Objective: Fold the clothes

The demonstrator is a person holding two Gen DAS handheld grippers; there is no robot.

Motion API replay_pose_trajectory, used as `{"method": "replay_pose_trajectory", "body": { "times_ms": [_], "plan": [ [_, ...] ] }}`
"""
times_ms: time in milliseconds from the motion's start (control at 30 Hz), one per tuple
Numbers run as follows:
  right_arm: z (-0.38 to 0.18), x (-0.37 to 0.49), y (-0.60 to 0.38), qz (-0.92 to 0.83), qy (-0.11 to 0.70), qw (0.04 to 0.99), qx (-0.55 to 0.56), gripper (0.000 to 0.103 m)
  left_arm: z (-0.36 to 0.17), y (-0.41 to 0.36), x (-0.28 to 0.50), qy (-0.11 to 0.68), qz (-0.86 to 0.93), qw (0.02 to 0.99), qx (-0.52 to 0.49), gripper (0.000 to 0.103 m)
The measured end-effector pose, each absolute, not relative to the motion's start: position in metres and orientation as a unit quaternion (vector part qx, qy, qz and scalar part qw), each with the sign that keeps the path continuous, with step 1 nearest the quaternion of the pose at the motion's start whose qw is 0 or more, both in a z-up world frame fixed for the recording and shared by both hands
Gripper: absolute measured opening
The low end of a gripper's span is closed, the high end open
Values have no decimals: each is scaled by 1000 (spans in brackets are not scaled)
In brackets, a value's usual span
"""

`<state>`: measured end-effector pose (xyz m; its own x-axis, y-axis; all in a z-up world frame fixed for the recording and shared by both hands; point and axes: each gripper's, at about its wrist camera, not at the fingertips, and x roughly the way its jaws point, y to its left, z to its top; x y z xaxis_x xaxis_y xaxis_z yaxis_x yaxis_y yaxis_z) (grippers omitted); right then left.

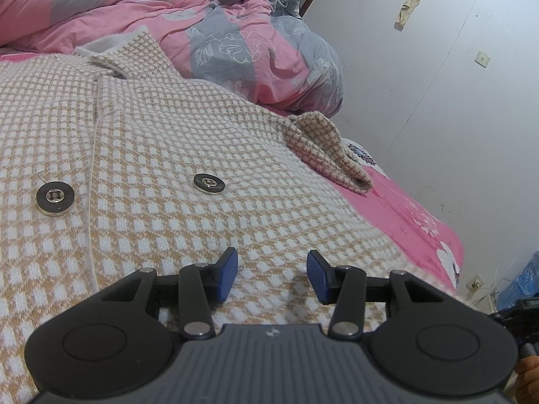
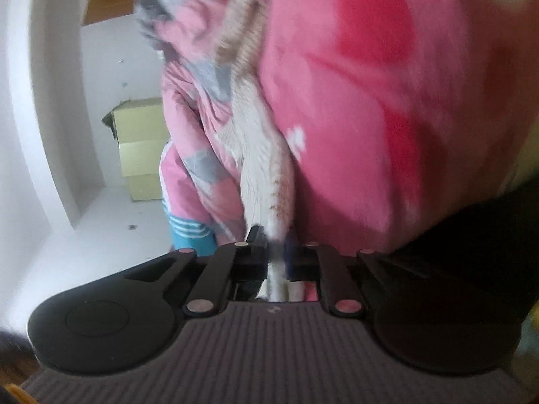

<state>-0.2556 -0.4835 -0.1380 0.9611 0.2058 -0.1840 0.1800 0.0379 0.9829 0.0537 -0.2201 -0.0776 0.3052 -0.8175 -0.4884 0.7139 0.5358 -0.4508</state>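
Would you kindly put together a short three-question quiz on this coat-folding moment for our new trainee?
1. True or false: the left gripper is clamped on a button.
2. What does the right gripper hold? A) the pink quilt B) an edge of the checked knit coat C) nothing
3. Fill in: the coat lies spread on the ____ bedsheet.

Key:
1. False; its jaws stand open above the coat, apart from both buttons.
2. B; its fingers are closed on the pale knit edge.
3. pink
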Motion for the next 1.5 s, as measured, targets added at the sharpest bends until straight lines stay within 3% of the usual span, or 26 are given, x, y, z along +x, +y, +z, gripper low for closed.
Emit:
{"method": "replay_pose_trajectory", "body": {
  "times_ms": [200, 267, 400, 567, 767, 800, 867, 967, 1100, 1300, 1500],
  "plan": [
    [-99, -240, -461, -65, 245, 860, 443, 6, -77, -220, 53, 347, -476, 804, -74, 47],
    [-108, -246, -468, -59, 237, 854, 459, 6, -77, -220, 53, 347, -476, 805, -74, 47],
    [-96, -276, -483, -102, 221, 851, 465, 23, -78, -220, 53, 347, -476, 805, -73, 47],
    [-61, -289, -469, -141, 196, 894, 377, 23, -78, -221, 52, 347, -475, 806, -72, 47],
    [-62, -209, -436, -67, 244, 924, 285, 22, -77, -224, 49, 347, -471, 809, -62, 47],
    [-71, -199, -439, -69, 271, 917, 283, 15, -76, -224, 49, 348, -470, 809, -61, 47],
    [-73, -188, -445, -74, 297, 906, 292, 12, -73, -223, 49, 354, -467, 808, -61, 47],
    [-40, -176, -440, -78, 300, 914, 261, 18, -63, -217, 51, 358, -465, 806, -68, 50],
    [13, -147, -435, -60, 292, 929, 217, 18, -45, -216, 69, 348, -465, 810, -85, 50],
    [59, -23, -447, -17, 287, 944, 164, 18, -59, -236, 118, 326, -431, 839, -66, 51],
    [19, 109, -475, -36, 312, 941, 129, 18, -102, -227, 139, 354, -426, 826, -106, 48]
  ]
}}
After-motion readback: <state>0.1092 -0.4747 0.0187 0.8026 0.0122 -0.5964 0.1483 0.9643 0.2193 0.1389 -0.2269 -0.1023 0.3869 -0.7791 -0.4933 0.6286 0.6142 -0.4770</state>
